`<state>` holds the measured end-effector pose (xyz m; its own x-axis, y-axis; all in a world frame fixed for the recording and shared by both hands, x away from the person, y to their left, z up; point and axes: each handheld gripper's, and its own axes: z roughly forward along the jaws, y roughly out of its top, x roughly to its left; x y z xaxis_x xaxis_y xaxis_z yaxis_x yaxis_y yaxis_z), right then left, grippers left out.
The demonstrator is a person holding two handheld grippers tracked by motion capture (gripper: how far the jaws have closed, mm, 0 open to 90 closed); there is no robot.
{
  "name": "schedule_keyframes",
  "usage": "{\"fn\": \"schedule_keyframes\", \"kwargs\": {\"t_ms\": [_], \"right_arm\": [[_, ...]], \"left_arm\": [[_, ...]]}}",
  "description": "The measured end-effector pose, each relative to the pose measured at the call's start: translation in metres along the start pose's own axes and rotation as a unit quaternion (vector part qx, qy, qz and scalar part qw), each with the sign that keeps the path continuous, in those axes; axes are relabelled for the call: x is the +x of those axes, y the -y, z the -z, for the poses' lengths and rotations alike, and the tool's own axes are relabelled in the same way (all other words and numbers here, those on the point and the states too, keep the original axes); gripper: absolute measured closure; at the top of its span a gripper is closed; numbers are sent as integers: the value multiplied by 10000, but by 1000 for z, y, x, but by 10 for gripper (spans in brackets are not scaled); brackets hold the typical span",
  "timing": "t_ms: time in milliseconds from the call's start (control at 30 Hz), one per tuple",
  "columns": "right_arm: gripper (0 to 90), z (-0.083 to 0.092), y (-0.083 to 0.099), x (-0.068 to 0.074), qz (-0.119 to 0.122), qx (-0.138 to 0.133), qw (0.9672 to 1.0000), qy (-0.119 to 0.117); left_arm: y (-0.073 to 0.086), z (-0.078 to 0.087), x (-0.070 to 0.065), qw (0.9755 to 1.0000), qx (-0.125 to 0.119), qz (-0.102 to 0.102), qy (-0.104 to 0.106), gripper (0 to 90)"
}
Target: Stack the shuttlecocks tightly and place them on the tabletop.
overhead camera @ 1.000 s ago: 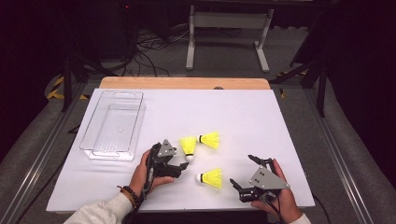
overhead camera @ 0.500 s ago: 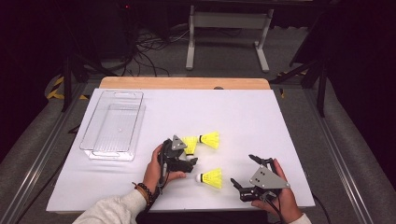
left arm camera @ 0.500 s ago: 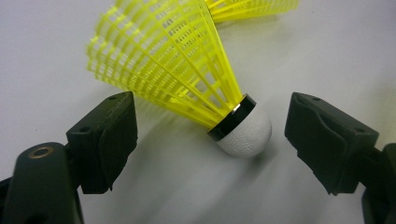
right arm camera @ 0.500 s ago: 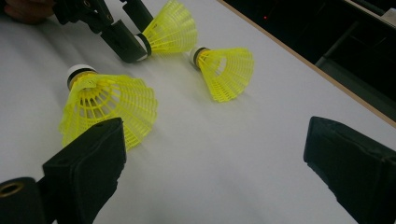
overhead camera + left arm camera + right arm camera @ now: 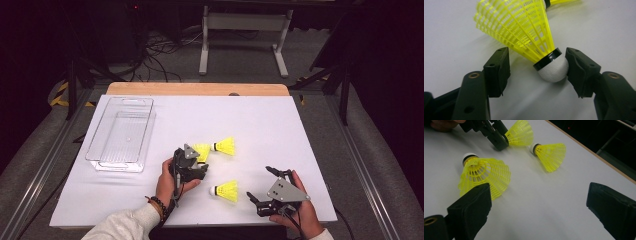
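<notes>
High view first, going left to right: a clear plastic tray (image 5: 120, 136) sat on the left part of the white counter (image 5: 280, 120), well apart from everything else. Next came the left tongs (image 5: 202, 169), down at the middle of the counter and right up against the nearest yellow shuttlecock (image 5: 202, 151). Its jaws had just been closing. In the left gripper view that shuttlecock's (image 5: 529, 37) white cork sat between the jaws, one pad touching the cork, the other still a bit off it, so not a real squeeze yet. The shuttlecock was lying on the counter, skirt pointing away from the tongs.

A second shuttlecock (image 5: 224, 146) lay just beside the first one, on its right. A third shuttlecock (image 5: 225, 190) lay closer to the person, between the two hands. Far right, the right tongs (image 5: 259, 186) hovered near the front edge with the jaws spread wide and nothing in them; the right gripper view had the third shuttlecock (image 5: 482, 176) just past its left jaw.
</notes>
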<state>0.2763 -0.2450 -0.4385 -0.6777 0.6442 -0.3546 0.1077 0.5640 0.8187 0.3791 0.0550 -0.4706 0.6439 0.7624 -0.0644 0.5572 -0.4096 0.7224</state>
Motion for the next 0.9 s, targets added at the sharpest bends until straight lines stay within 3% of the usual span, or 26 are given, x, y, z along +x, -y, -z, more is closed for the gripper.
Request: {"fn": "schedule_keyframes", "kwargs": {"t_ms": [233,367,467,900], "right_arm": [[68,1,0,-1,-17,-9,10000,-21],[68,1,0,-2,-24,4,10000,-25],[68,0,1,-2,-27,13,10000,-44],[68,-3,1,1,90,137,9997,-199]], "left_arm": [[6,6,10,9998,-64,145,73,589],[8,9,14,9998,-47,128,124,618],[10,12,15,9999,10,-46,133,622],[23,29,26,9984,134,-370,400,648]]}}
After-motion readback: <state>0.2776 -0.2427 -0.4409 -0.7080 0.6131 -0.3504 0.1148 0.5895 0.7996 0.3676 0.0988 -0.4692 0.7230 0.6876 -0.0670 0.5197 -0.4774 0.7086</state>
